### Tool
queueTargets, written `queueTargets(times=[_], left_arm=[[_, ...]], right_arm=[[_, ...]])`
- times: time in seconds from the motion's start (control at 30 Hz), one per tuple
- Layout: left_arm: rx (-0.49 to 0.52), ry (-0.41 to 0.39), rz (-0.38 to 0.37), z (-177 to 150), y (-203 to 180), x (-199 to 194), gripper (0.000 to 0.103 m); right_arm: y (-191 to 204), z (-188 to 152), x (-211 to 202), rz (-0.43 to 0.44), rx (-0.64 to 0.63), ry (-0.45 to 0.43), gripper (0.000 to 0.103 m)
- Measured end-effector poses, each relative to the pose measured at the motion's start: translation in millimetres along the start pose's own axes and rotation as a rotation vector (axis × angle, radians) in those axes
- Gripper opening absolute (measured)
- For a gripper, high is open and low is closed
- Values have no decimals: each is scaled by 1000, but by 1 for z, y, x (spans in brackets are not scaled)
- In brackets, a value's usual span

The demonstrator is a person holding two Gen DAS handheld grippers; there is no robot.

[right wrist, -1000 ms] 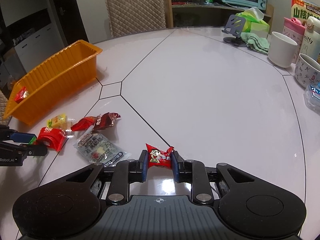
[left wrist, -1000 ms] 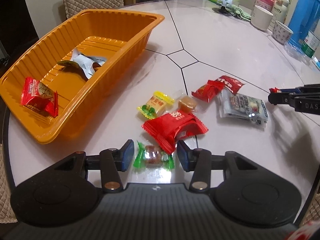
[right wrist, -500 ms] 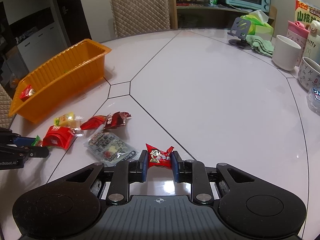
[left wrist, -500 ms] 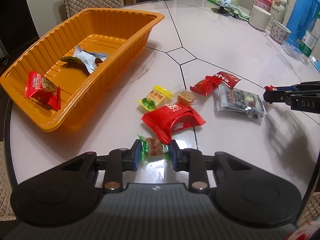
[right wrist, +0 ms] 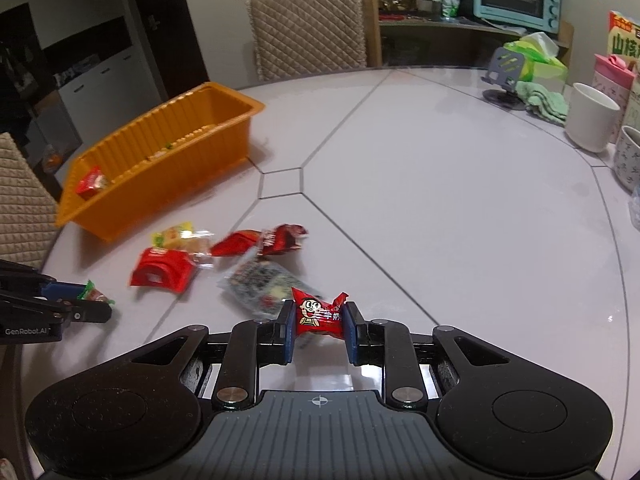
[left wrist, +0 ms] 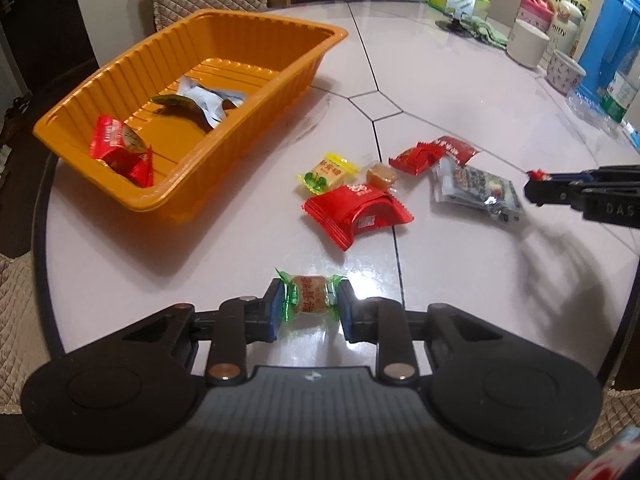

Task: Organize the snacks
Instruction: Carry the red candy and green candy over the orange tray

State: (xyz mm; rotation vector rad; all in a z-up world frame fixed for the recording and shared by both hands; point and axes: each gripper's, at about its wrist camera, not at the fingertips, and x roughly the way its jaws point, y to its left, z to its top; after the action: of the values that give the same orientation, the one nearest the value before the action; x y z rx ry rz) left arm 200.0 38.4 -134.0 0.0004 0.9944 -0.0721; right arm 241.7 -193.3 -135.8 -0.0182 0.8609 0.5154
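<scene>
Fingers (left wrist: 274, 307) of the left gripper (left wrist: 310, 308) pinch a green-ended candy (left wrist: 309, 295) by its soft wrapper at lower centre; it may slip out short of the orange tray (left wrist: 168, 200) at upper left.

The loose snack packets (right wrist: 256, 264) on the bench look smeared in the right view. The orange plastic tray's (right wrist: 168, 152) wall hides most things inside.

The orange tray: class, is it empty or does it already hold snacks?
Not empty. The orange tray holds a red packet and a silver-and-green wrapper; most of its floor is bare.
</scene>
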Motion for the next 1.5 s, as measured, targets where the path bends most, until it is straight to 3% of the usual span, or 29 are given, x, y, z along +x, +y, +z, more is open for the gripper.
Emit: queueTargets(times=[0.43,0.87,1.2,1.5], left_arm=[[-71,-109,21,28,10,-56,25],[-117,-177,89,57,45,-70,25],[-144,-170,111,80,79,-46,25],[-146,-144,102,103,102,-17,25]], right_arm=[[55,42,-4,150,-89,-2,25],[134,94,28,274,-195,-25,25],[157,125,72,265,-209,-32,25],[159,143,111,205,-190,-8,25]])
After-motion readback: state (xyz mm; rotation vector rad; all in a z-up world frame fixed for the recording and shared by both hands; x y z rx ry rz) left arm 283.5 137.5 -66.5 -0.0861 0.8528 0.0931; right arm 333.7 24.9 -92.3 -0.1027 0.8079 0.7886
